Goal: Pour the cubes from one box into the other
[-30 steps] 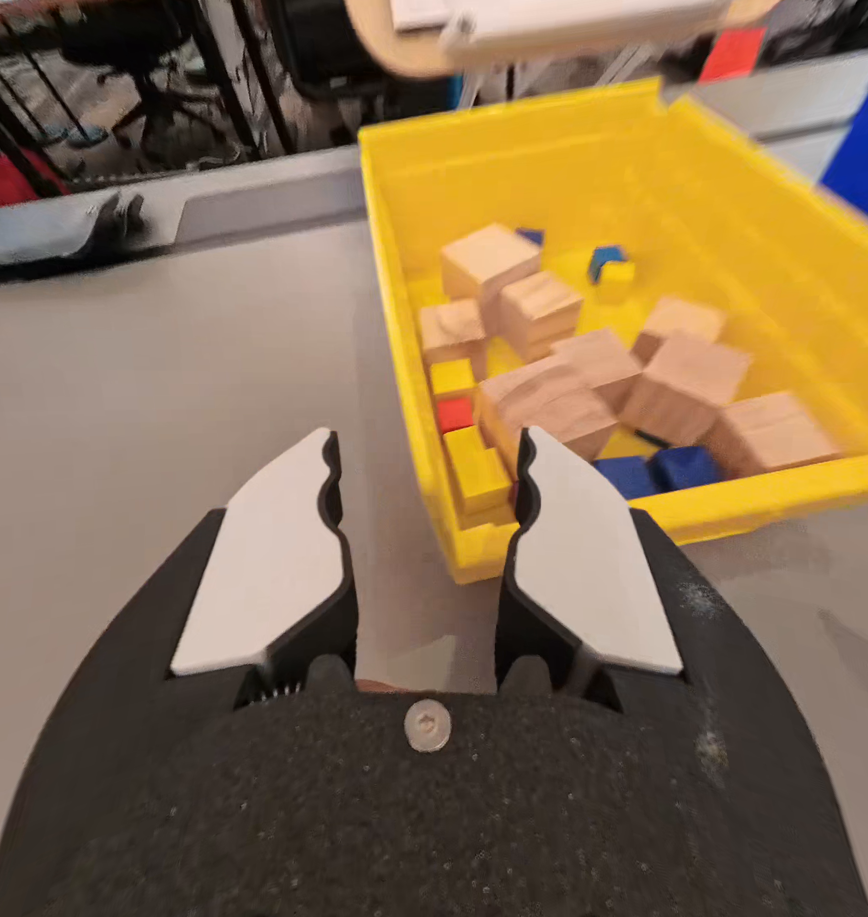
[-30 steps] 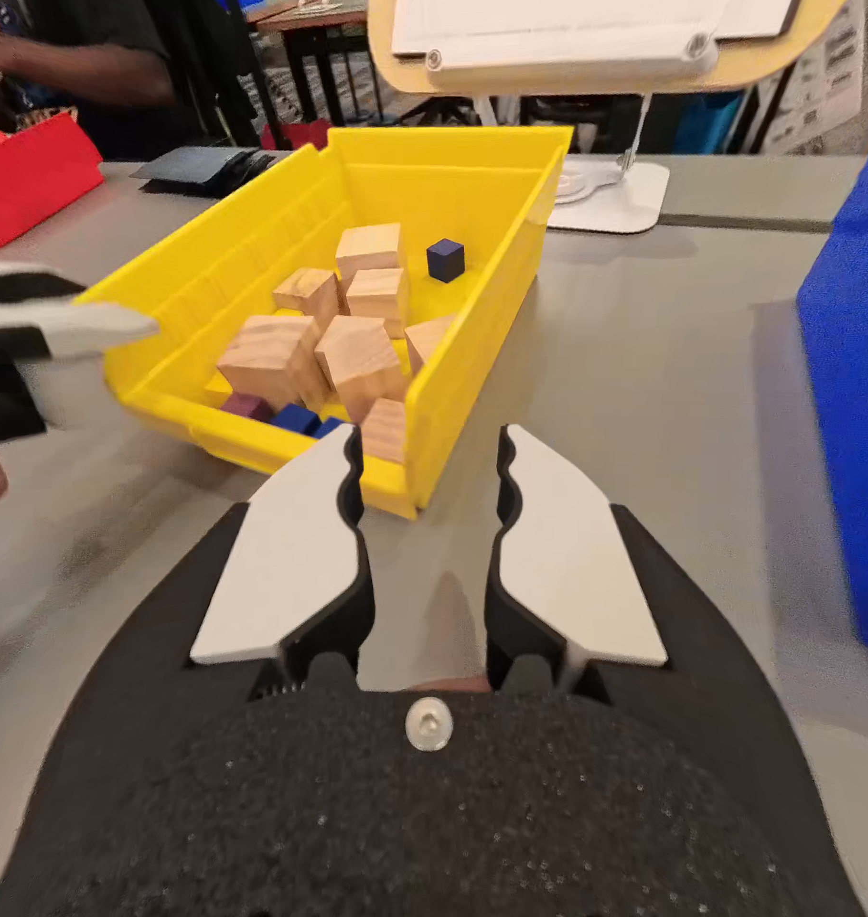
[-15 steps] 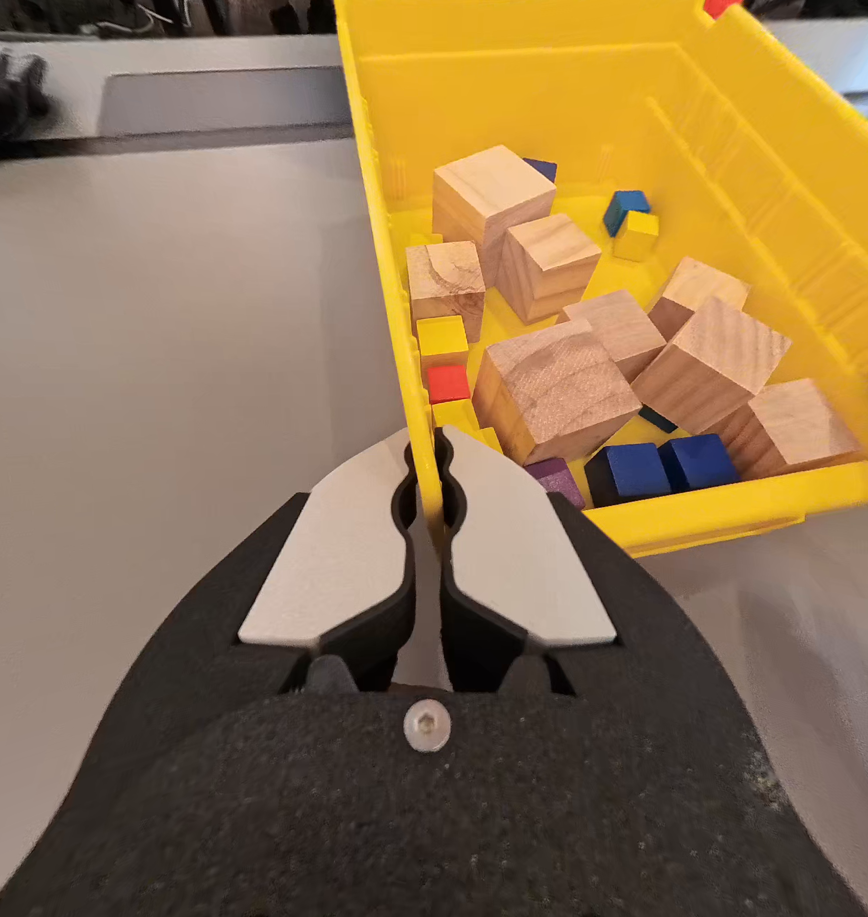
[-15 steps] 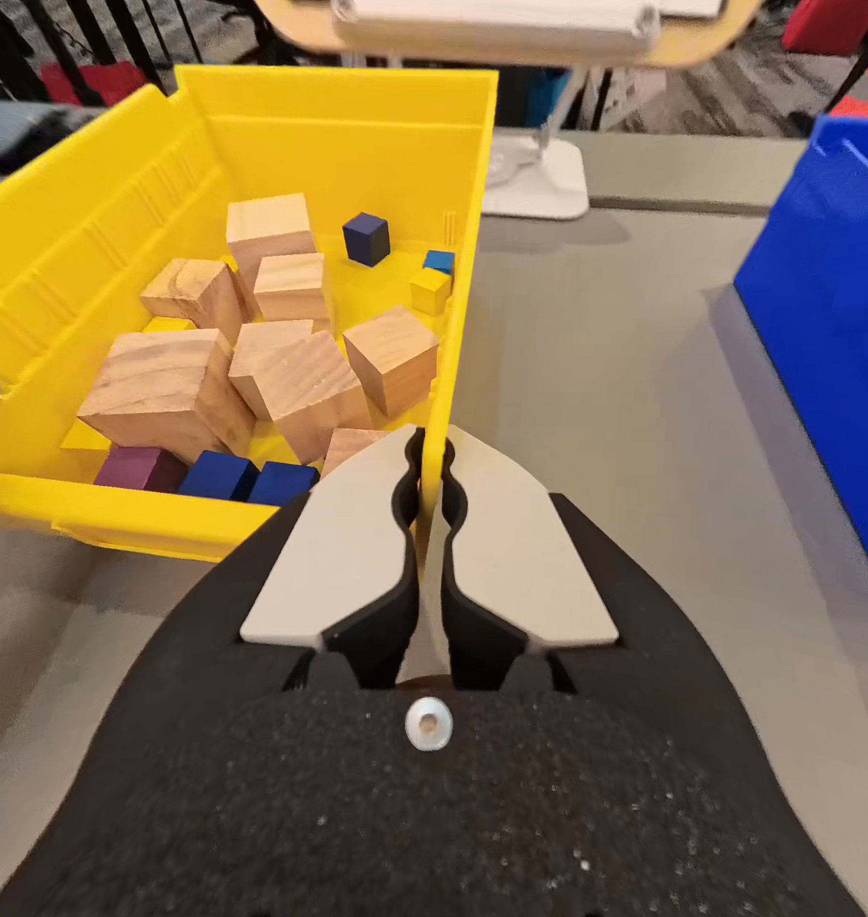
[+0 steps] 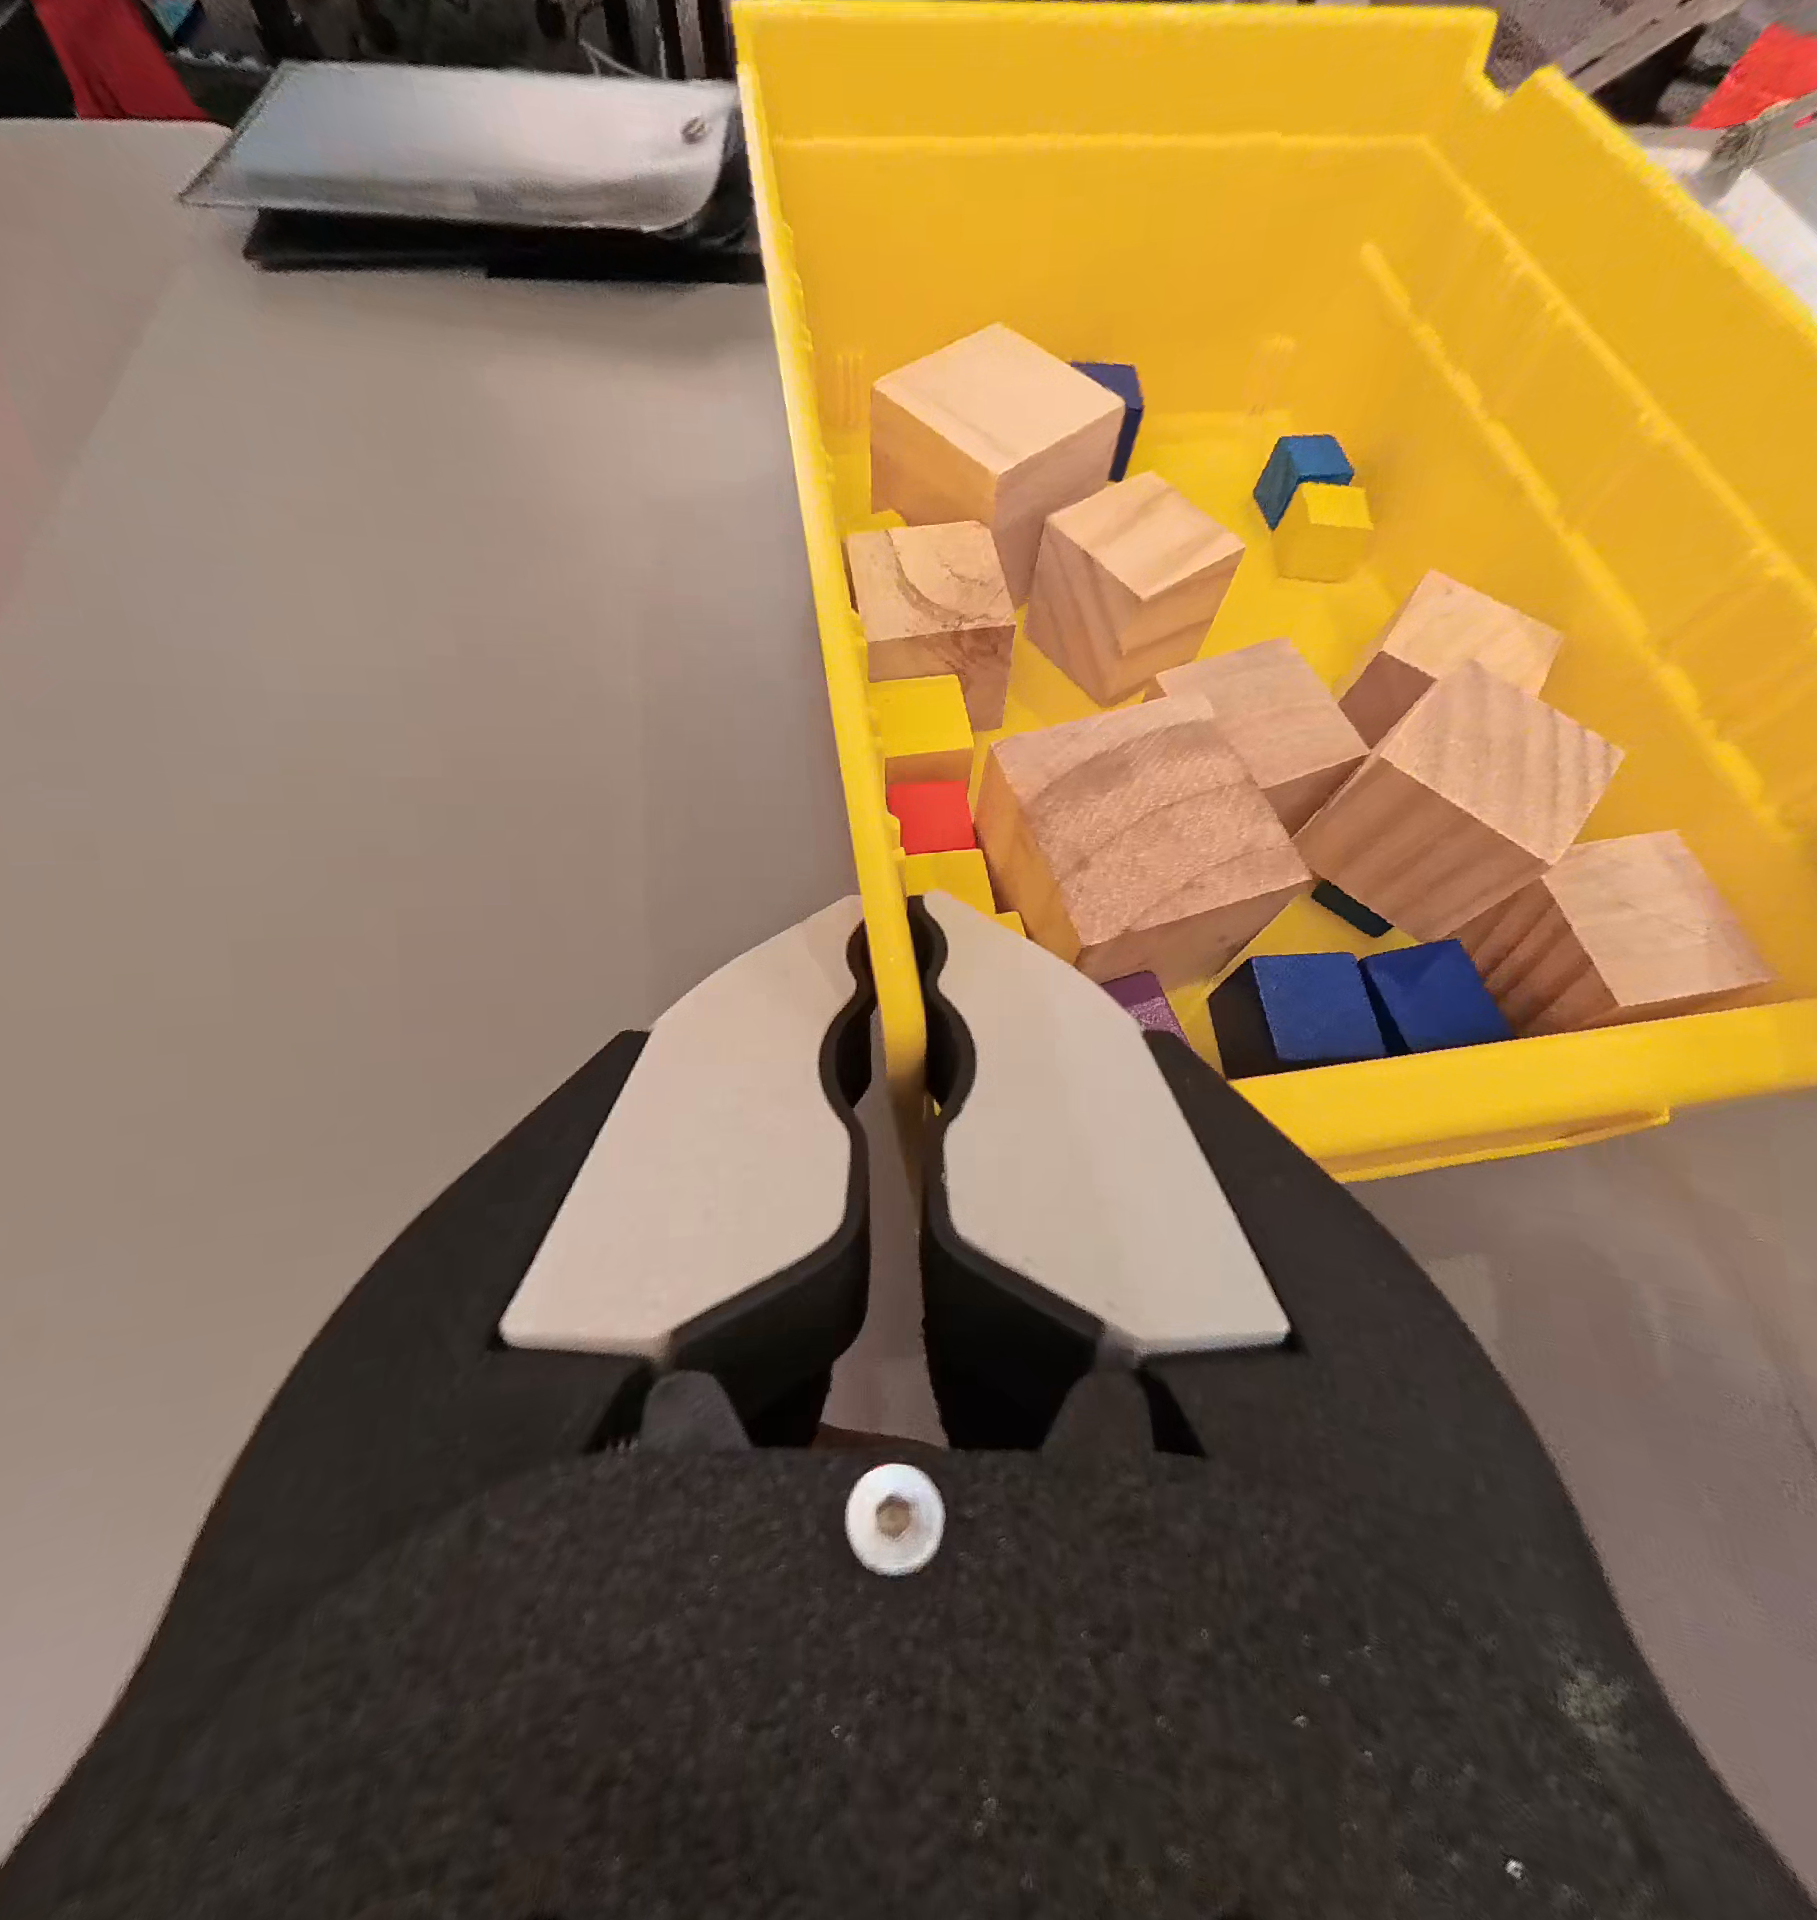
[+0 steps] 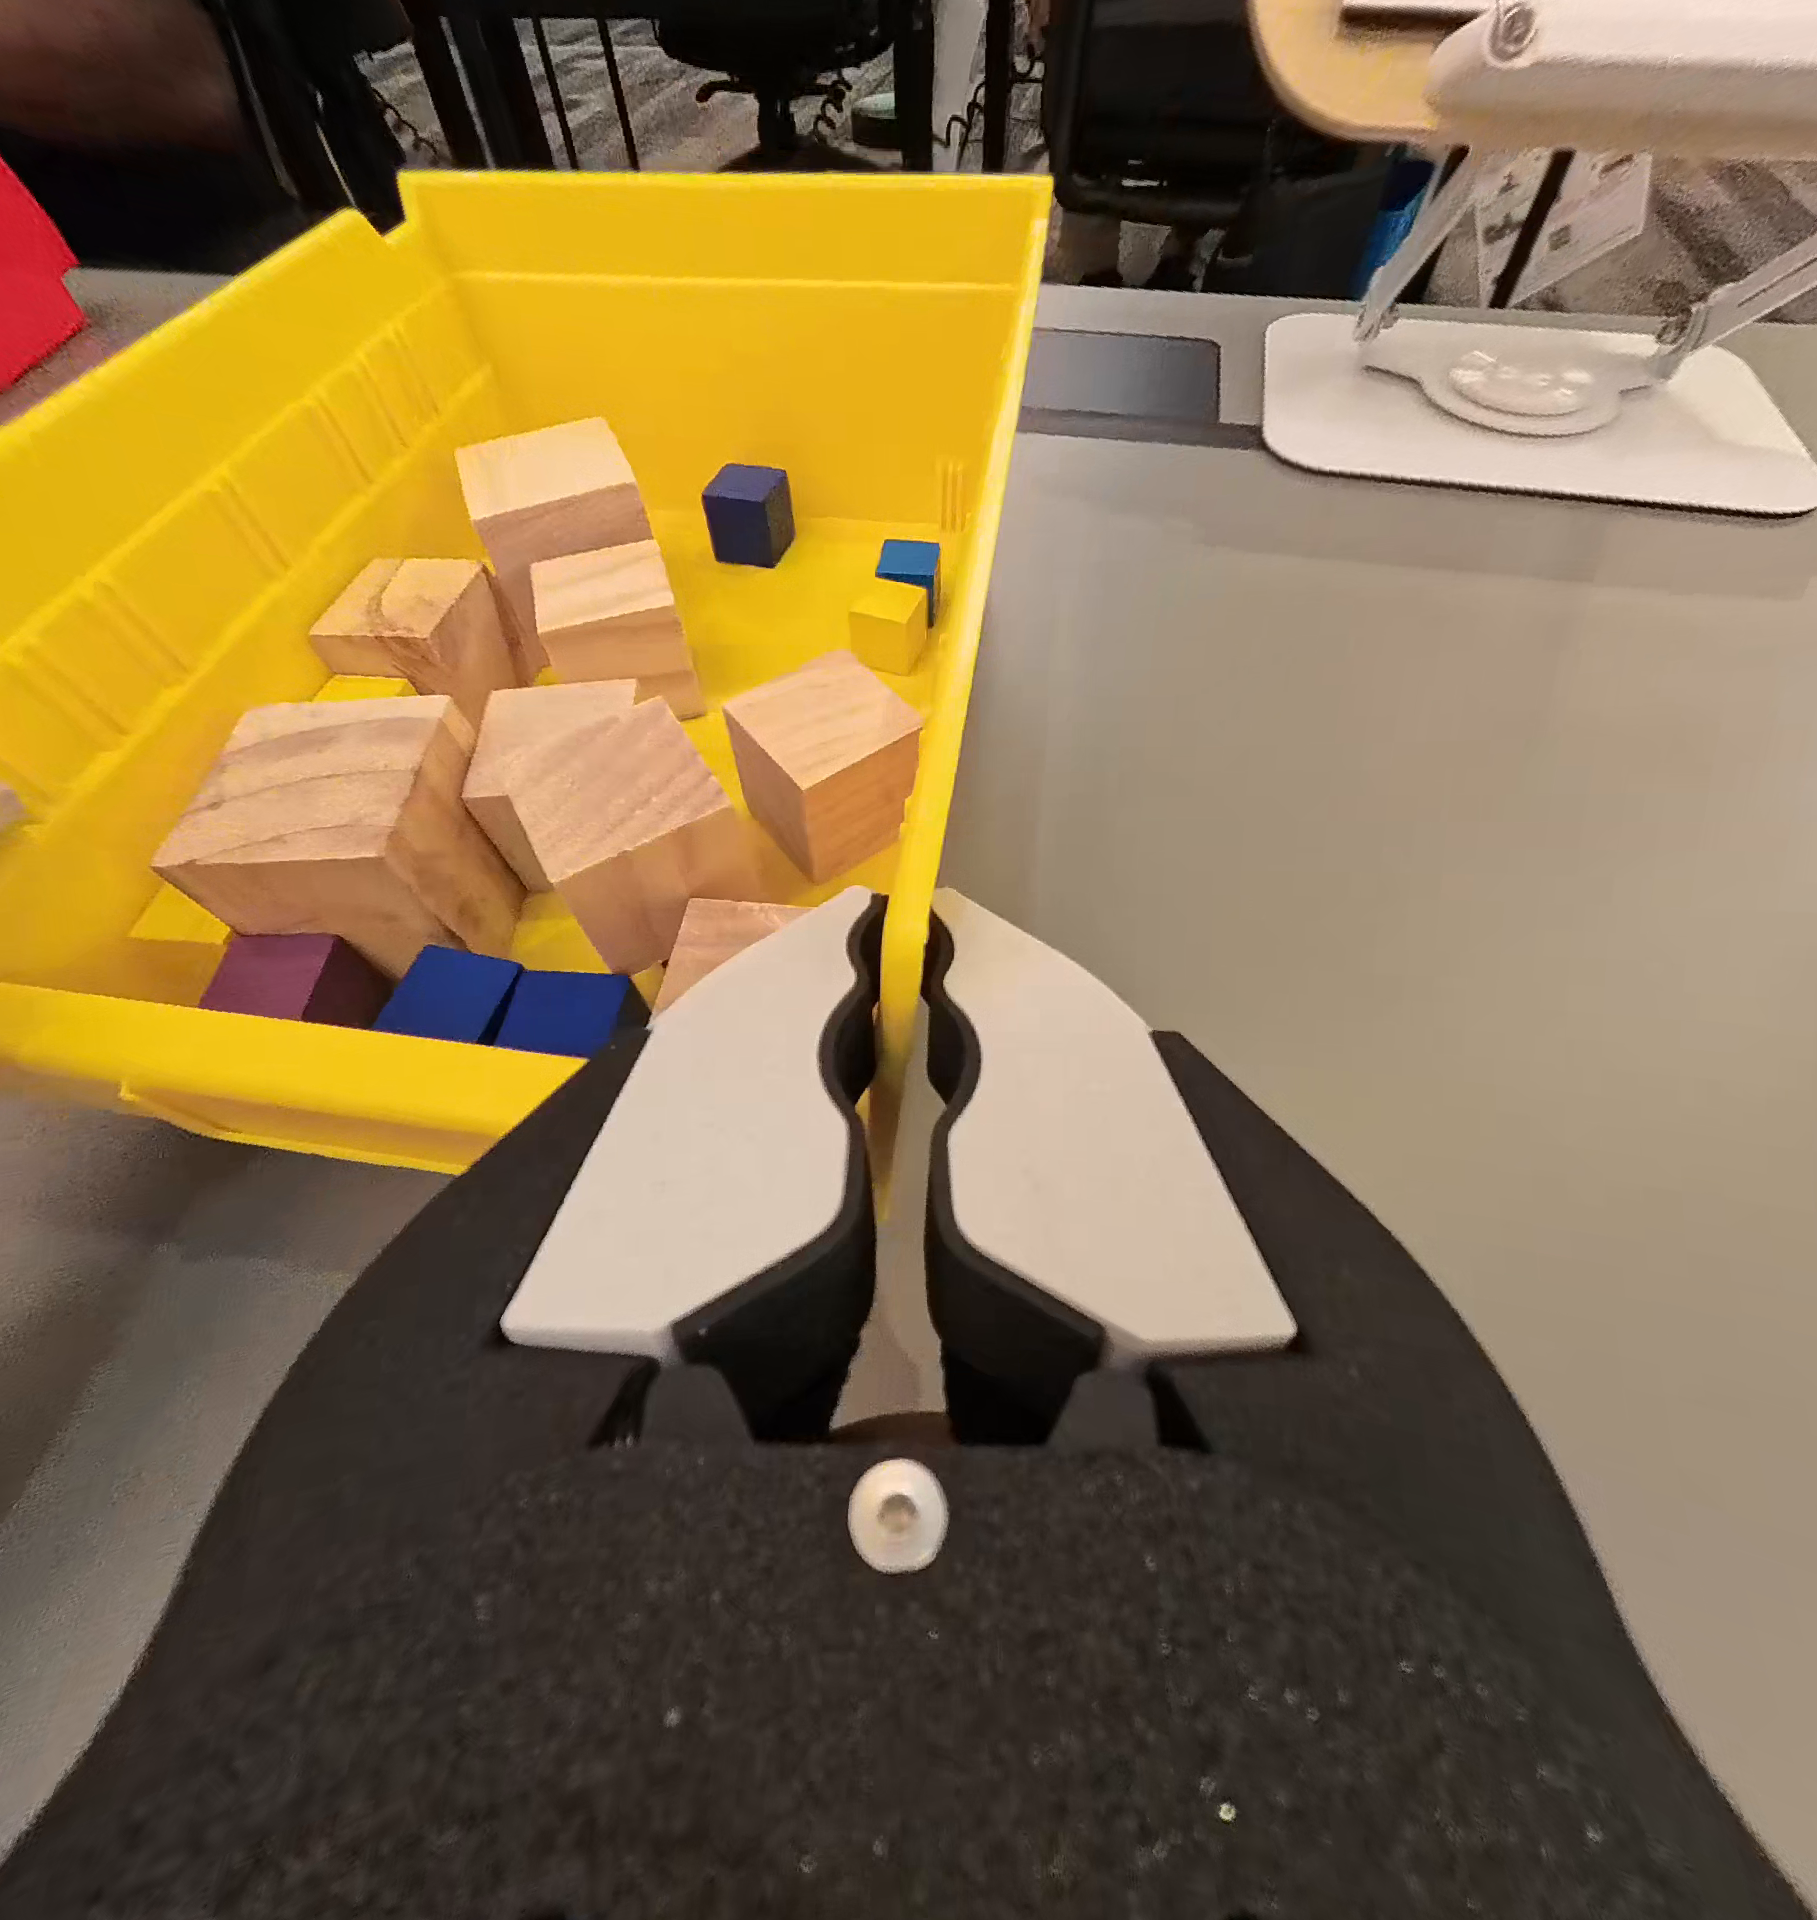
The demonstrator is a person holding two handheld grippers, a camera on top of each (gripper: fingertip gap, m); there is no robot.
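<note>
Gripping yellow box [image 5: 1143, 197] walls, left gripper [image 5: 891, 914], right gripper [image 6: 904, 909], cubes [image 5: 1143, 831] inside

Beyond the left gripper's right finger [image 5: 1091, 1143], the yellow plastic box [image 5: 1143, 249] runs off the picture's edge. That finger covers part of a small purple cube [image 5: 1143, 997]. The right gripper's left finger [image 6: 717, 1132] hides most of one pale wooden cube [image 6: 727, 930].

yellow box [image 5: 1143, 239] crowded, grey table [image 5: 364, 675] open
</note>
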